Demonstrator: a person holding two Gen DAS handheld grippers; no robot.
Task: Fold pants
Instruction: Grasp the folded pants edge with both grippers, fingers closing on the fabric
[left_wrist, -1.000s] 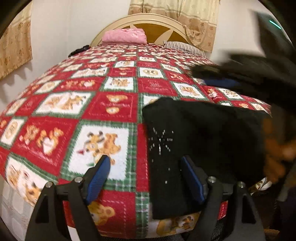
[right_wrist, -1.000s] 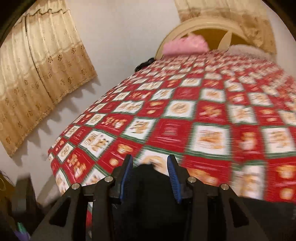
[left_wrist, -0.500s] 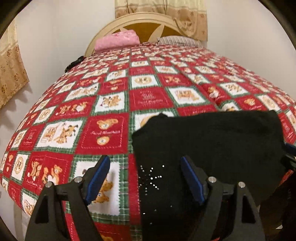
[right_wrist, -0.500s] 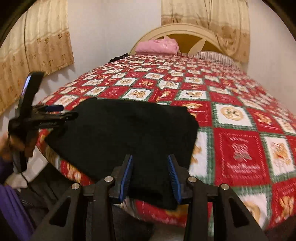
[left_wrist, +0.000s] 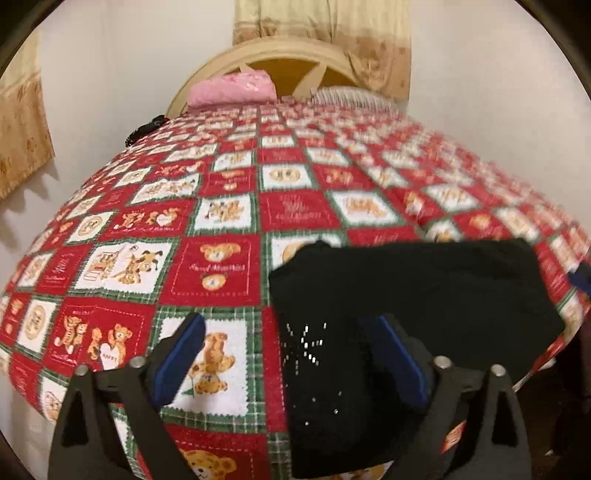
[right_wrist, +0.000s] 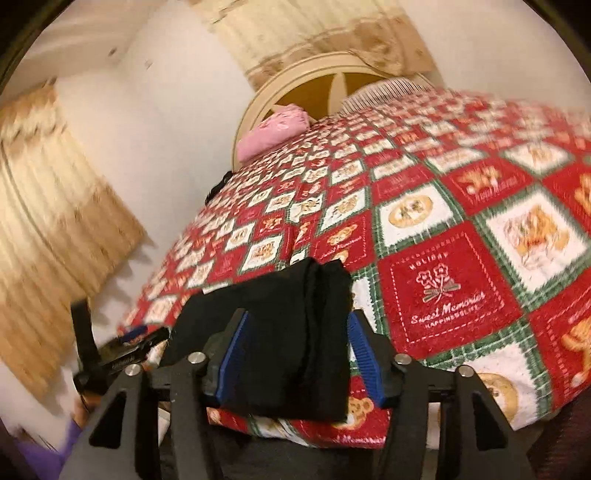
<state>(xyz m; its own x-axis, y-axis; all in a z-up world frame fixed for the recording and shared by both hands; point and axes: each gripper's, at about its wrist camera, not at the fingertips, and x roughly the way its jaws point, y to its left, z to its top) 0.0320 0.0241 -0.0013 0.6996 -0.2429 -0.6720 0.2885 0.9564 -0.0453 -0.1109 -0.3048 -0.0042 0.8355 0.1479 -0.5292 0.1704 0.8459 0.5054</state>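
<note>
The left gripper (left_wrist: 291, 354) has its blue-padded fingers (left_wrist: 179, 354) spread wide apart and holds nothing; the left pad sits over bare quilt, while the right pad sits over the near left portion of the pants (left_wrist: 413, 295). The right gripper (right_wrist: 295, 354) also has its fingers (right_wrist: 364, 362) apart, bracketing the right end of the pants without visibly pinching the fabric; whether the pads touch the cloth cannot be determined. The pants lie directly ahead of and partly beneath both sets of fingers, at the near edge of the bed, on the red, white and green patchwork quilt (left_wrist: 221, 266). In this state the bundle's long axis runs left to right, across both fingers' pointing direction, so each gripper addresses one end; neither is clearly nearer. The garment is plain black, already reduced to a compact stacked rectangle, with layered edges visible at its right end in the right wrist view and a small starburst of pale dots near the left end. Its near edge appears to droop slightly over the mattress edge. Judged from this, folding is largely done; any remaining move would be a final fold or smoothing. A pink pillow (left_wrist: 232, 86) rests at the headboard (left_wrist: 295, 51), well apart.
</note>
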